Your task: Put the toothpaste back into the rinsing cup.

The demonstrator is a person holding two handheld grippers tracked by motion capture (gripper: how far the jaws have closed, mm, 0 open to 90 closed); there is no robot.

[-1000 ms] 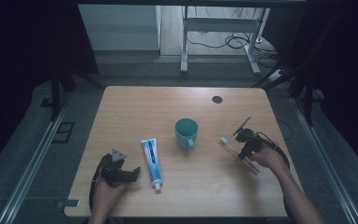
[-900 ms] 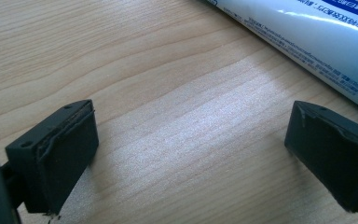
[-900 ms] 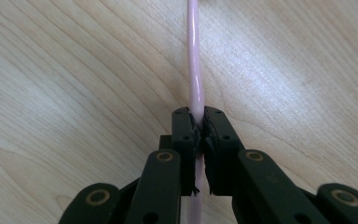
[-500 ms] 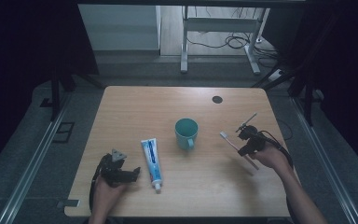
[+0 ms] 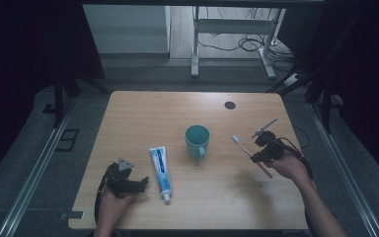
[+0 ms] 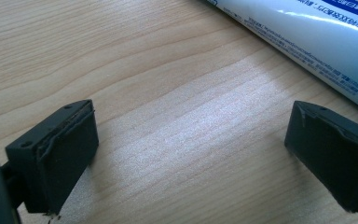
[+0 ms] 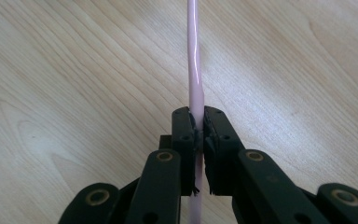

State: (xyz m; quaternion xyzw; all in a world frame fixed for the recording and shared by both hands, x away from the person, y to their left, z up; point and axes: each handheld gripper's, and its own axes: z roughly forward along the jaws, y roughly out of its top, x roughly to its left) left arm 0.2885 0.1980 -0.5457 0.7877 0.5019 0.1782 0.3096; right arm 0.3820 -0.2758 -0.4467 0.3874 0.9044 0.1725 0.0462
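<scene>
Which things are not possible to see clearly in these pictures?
- Toothpaste tube: left gripper view, print too small to read; cap end past the frame edge.
- Toothbrush: right gripper view, bristle head cut off by the top edge.
- Cup: high view, handle hidden by its own body.

The table (image 5: 143, 111) is seen whole from a fixed camera set high over the person's edge, faced forward and down. The left gripper (image 6: 189, 154) is looked along from close above the wood, a tube (image 6: 307, 37) crossing beyond its right jaw. The right gripper (image 7: 196, 133) is viewed equally near, a toothbrush (image 7: 193, 56) running ahead. Both are shared with the high view.
</scene>
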